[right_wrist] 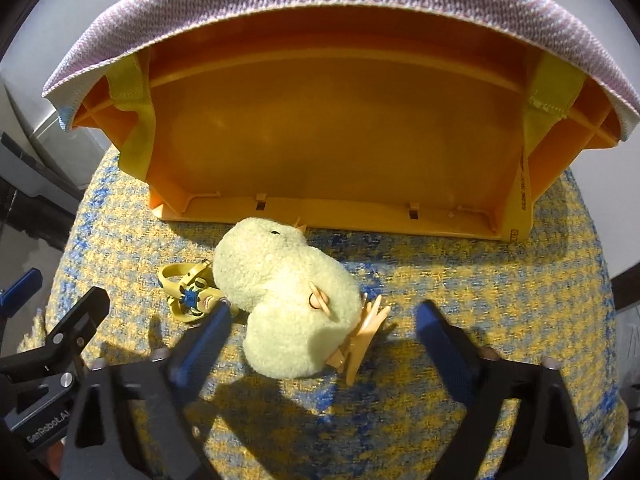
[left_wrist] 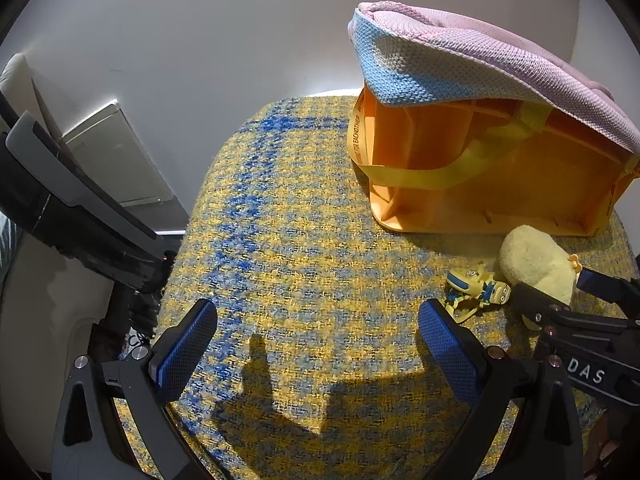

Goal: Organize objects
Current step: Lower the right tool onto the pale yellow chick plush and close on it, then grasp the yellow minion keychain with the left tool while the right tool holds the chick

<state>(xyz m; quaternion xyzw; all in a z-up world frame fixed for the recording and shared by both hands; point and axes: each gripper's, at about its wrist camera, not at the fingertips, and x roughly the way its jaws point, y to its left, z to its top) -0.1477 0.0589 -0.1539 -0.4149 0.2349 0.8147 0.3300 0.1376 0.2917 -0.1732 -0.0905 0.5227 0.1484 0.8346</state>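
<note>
Open woven cloth ahead of my left gripper, nothing between its fingers. Orange bin walls off the far side. Plush chick and small yellow toy crowd my right gripper.

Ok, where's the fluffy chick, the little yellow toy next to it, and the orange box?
fluffy chick [right_wrist: 280, 280], right wrist view, on its woolly body.
little yellow toy [left_wrist: 478, 282], left wrist view, on its middle.
orange box [right_wrist: 340, 140], right wrist view, on its big flat side.
</note>
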